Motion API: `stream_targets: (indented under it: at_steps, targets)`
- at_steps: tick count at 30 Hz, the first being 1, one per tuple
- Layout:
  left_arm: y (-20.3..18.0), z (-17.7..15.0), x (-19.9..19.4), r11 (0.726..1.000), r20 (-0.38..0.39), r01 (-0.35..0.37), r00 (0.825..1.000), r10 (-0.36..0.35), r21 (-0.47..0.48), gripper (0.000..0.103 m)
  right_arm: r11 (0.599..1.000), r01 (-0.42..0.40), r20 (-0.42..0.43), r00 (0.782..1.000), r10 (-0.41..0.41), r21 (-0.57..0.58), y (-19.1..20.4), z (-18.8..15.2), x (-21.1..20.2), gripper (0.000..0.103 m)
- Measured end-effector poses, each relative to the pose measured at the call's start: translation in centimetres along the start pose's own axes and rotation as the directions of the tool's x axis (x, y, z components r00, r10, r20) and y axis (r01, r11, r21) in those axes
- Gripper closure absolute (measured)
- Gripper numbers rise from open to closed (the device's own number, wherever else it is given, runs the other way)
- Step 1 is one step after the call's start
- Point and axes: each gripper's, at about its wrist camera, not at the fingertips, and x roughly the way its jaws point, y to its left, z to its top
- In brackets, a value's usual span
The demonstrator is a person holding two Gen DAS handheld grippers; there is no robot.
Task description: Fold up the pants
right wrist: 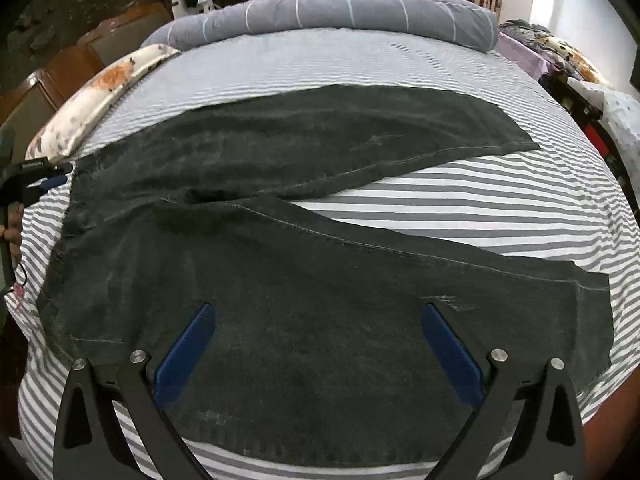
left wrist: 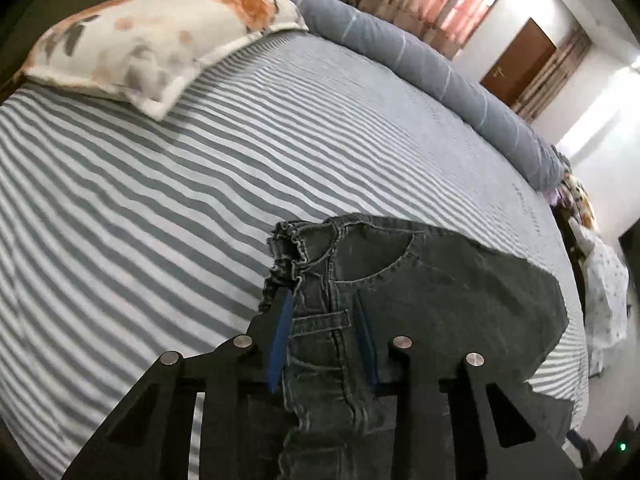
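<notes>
Dark grey jeans (right wrist: 320, 248) lie flat on the striped bedsheet (right wrist: 460, 196), waist to the left and the two legs splayed apart toward the right. In the left wrist view the waistband (left wrist: 320, 320) is bunched between the blue pads (left wrist: 280, 340) of my left gripper (left wrist: 324, 304), which is shut on it. That gripper (right wrist: 54, 181) also shows at the far left of the right wrist view, held by a hand (right wrist: 12, 236) at the waist edge. My right gripper (right wrist: 318, 310) hovers open over the near leg, with its pads wide apart and nothing pinched.
A floral pillow (left wrist: 152, 40) lies at the head of the bed beside a wooden headboard (right wrist: 80, 32). A rolled grey duvet (right wrist: 340, 12) runs along the far side. Clutter and bedding (right wrist: 616, 120) sit off the bed's right edge.
</notes>
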Motion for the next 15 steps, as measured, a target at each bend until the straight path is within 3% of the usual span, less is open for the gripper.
stream_targets:
  at_steps: [7,15]
  targets:
    - [1.5,-1.3,1.9,1.0,-0.04,-0.007,0.999,0.007,0.001,0.073,1.0,0.013,-0.036,0.999,-0.014,-0.024,1.0,0.4,2.1,0.001]
    - [2.0,0.5,3.6,0.999,-0.028,0.036,0.999,-0.036,-0.012,0.072,0.999,0.006,-0.062,0.998,-0.009,-0.051,2.4,0.4,3.5,0.001]
